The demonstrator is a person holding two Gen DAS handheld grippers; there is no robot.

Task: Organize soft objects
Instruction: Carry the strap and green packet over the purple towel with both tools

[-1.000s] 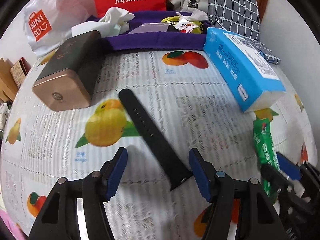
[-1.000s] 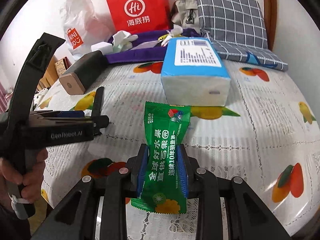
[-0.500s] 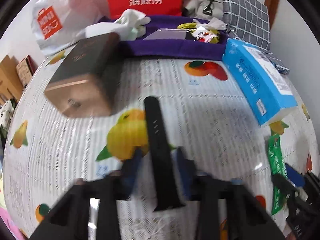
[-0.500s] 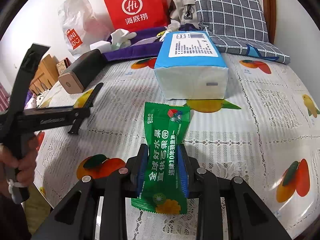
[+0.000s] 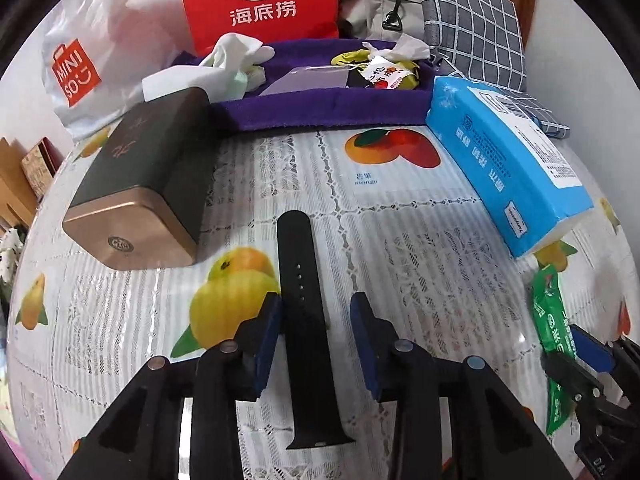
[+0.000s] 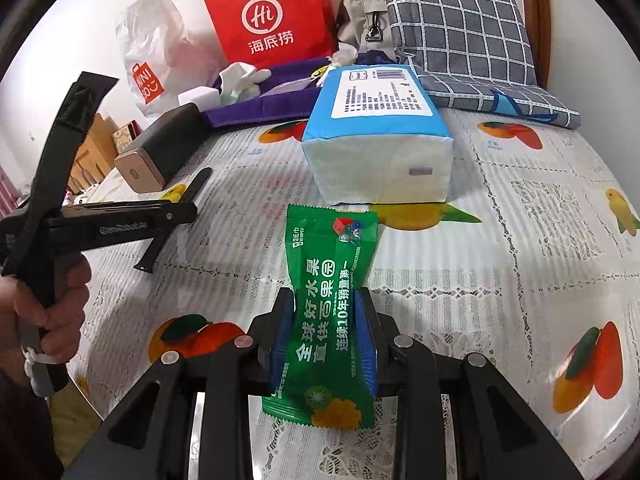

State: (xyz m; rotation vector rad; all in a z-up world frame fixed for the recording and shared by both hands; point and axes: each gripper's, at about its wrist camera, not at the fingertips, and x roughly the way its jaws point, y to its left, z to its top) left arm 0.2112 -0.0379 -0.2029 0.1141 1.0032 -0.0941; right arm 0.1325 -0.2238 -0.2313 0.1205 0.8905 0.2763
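Note:
A black watch strap lies flat on the fruit-print tablecloth, running lengthwise between the blue pads of my left gripper. Those jaws are opening: the left pad sits against the strap's edge and the right pad stands clear of it. My right gripper is shut on a green snack packet, pinching it at its waist while its far end rests on the cloth. The packet and the right gripper also show at the right edge of the left wrist view.
A purple tray with white cloth and small wrapped items stands at the back. A blue tissue pack lies at the right, a brown box at the left. Behind are a red bag, a white bag and a checked pillow.
My left gripper moved in over the strap and narrowed around it, then its jaws parted a little. The strap now lies straight along the fingers instead of slanted. The right gripper kept still.

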